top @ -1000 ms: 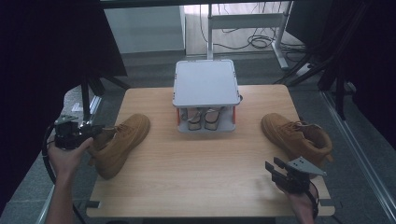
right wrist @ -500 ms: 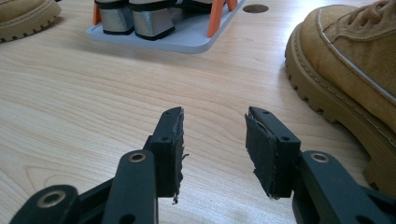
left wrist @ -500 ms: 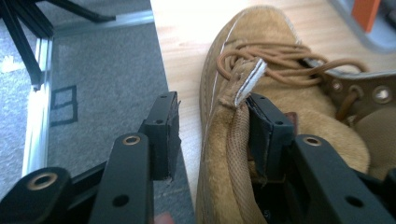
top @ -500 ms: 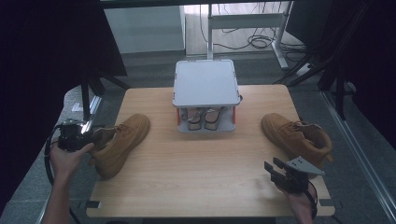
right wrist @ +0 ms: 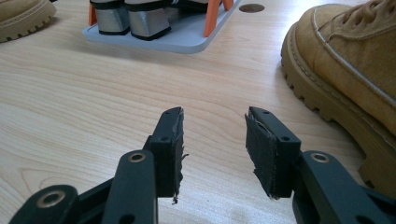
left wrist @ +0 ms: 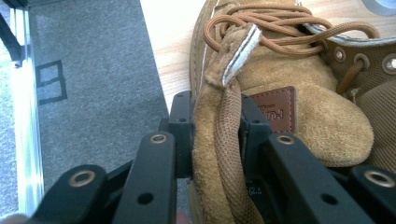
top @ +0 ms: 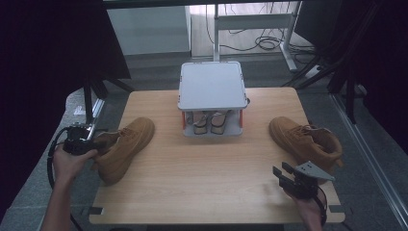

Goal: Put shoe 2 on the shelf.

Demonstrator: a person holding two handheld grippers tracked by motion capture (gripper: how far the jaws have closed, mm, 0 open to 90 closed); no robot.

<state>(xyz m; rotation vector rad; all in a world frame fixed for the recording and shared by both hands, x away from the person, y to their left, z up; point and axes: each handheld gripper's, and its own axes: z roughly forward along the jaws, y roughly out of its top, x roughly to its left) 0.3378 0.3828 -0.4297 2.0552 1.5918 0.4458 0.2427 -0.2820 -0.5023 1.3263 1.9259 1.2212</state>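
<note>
At the lower left of the high view, the left tongs sit at the heel of a tan suede boot. That boot lies on the left part of the wooden counter, with its toe pointing up and to the right. In the left gripper view, the tongs have just been closing, and the 2 black jaws now pinch the boot's back collar between them. At the lower right of the high view, the right tongs hang just over the counter with nothing in them. Their jaws stand apart in the right gripper view. A second tan boot rests close by, at the right. A grey rack with 2 shoes under it stands at the upper middle.
</note>
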